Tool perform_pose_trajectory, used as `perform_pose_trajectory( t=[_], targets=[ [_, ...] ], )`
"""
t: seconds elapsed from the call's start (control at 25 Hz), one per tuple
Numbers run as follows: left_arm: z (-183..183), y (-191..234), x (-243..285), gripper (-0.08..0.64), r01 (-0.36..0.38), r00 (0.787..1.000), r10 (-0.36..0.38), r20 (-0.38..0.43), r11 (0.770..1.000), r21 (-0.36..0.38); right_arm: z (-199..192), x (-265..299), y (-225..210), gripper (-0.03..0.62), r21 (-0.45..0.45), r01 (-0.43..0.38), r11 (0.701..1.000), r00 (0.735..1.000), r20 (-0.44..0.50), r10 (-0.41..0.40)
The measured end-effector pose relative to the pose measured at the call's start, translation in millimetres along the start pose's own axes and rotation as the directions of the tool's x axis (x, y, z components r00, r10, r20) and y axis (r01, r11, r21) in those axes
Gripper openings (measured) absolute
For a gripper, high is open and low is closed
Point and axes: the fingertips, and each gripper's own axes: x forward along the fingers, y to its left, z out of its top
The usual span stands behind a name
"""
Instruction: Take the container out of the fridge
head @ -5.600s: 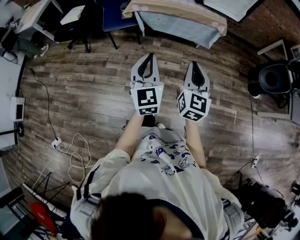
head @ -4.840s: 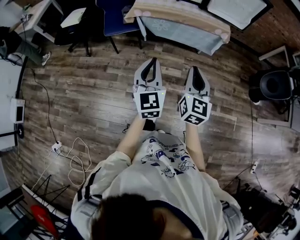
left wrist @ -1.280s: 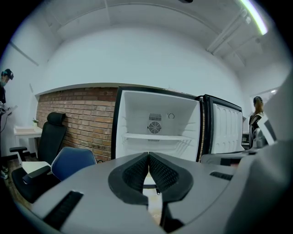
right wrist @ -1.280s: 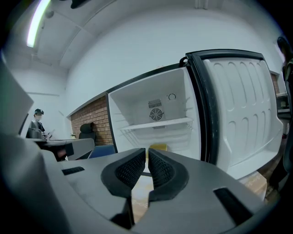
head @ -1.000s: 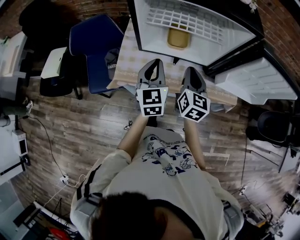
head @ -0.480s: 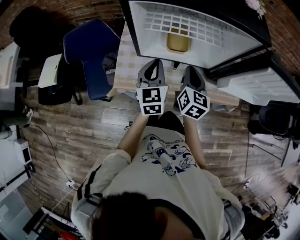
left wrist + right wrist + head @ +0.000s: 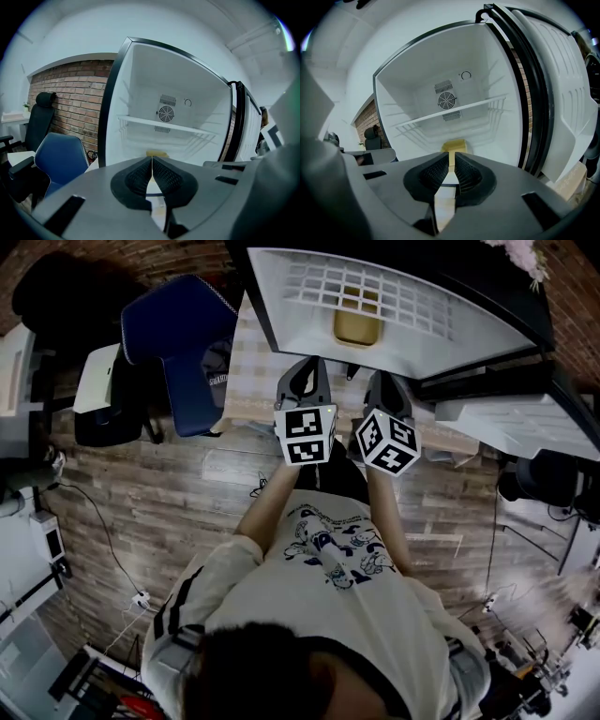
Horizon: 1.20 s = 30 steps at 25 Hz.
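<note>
Cream short-sleeved cotton T-shirt [image 7: 281, 615] with cartoon print and dark-striped sleeves. Grey plastic left gripper [image 7: 304, 367] and right gripper [image 7: 385, 379] bear black-and-white square-marker cubes [image 7: 305, 434].

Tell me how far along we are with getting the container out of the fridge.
Done: the fridge door stands open. In hand: nothing; the left gripper and right gripper hover outside, jaws about closed, empty. Left: reach in, grip the yellow container under the wire shelf, pull it out.
</note>
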Motion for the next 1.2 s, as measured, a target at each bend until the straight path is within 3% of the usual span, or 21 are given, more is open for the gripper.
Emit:
perform_pose_trajectory(
  t=[0.52, 1.04, 1.2],
  targets=[
    [-23, -3, 57, 0.02, -0.019, 0.991, 0.002, -0.133, 0.992, -0.127, -2, 51, -20, 0.041, -0.006, -0.012, 1.0, 0.996, -0.085, 0.012],
    [-40, -1, 99, 0.022, -0.038, 0.977, 0.006, -0.212, 0.988, -0.148, -8, 92, -33, 0.041, -0.025, -0.005, 1.0, 0.989, -0.147, 0.001],
    [-45, -3, 108, 0.076, -0.043, 0.974, 0.004, -0.226, 0.985, -0.167, -10, 101, -36, 0.041, -0.012, -0.005, 1.0, 0.987, -0.159, 0.003]
  ],
)
